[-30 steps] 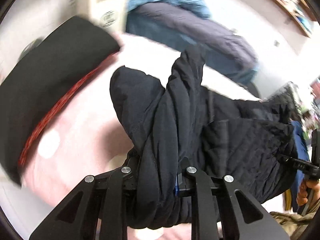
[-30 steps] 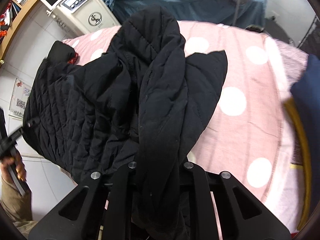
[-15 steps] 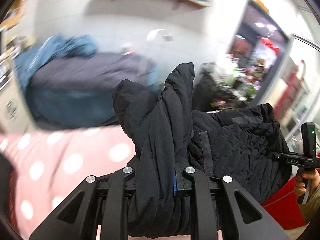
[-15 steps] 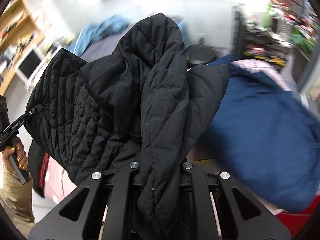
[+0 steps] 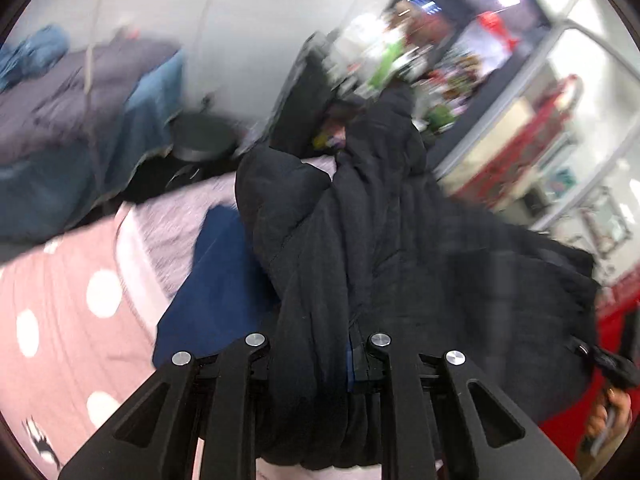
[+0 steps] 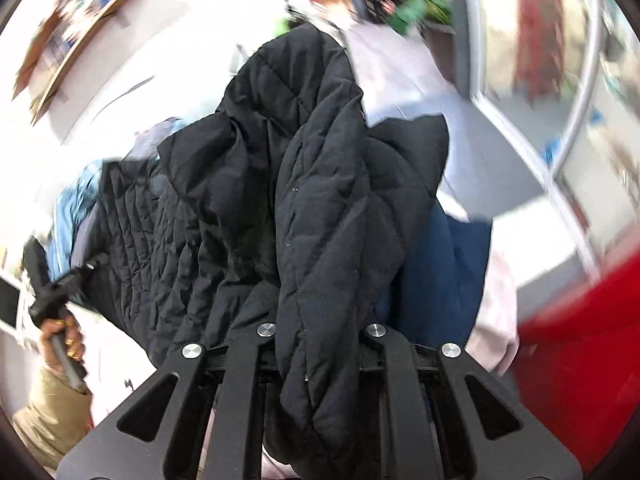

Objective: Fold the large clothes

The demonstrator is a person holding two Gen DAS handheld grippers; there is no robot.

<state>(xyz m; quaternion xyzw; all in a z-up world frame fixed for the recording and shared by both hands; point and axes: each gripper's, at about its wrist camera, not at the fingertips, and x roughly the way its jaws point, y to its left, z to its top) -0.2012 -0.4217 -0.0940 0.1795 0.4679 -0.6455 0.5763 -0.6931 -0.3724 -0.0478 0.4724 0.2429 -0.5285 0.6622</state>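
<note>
A black quilted jacket [image 5: 384, 248] hangs bunched between my two grippers, lifted off the bed. My left gripper [image 5: 318, 344] is shut on one thick fold of it; the fabric fills the gap between the fingers and hides the tips. My right gripper [image 6: 322, 332] is shut on another fold of the same jacket [image 6: 320, 184]. The right gripper's far end also shows at the right edge of the left wrist view [image 5: 612, 364], and the left one at the left of the right wrist view [image 6: 60, 284]. Both views are motion-blurred.
A pink polka-dot bed cover [image 5: 60, 300] lies lower left. A dark blue garment [image 5: 212, 280] lies on a light pink sheet [image 5: 168, 216], also seen in the right wrist view [image 6: 440, 272]. A red object [image 6: 576, 340] stands at the right. A grey-blue bed [image 5: 80, 120] stands behind.
Both grippers have swung up and to the right with the jacket, away from the pink bed towards the dark blue garment and the red object. Both grips stay shut.
</note>
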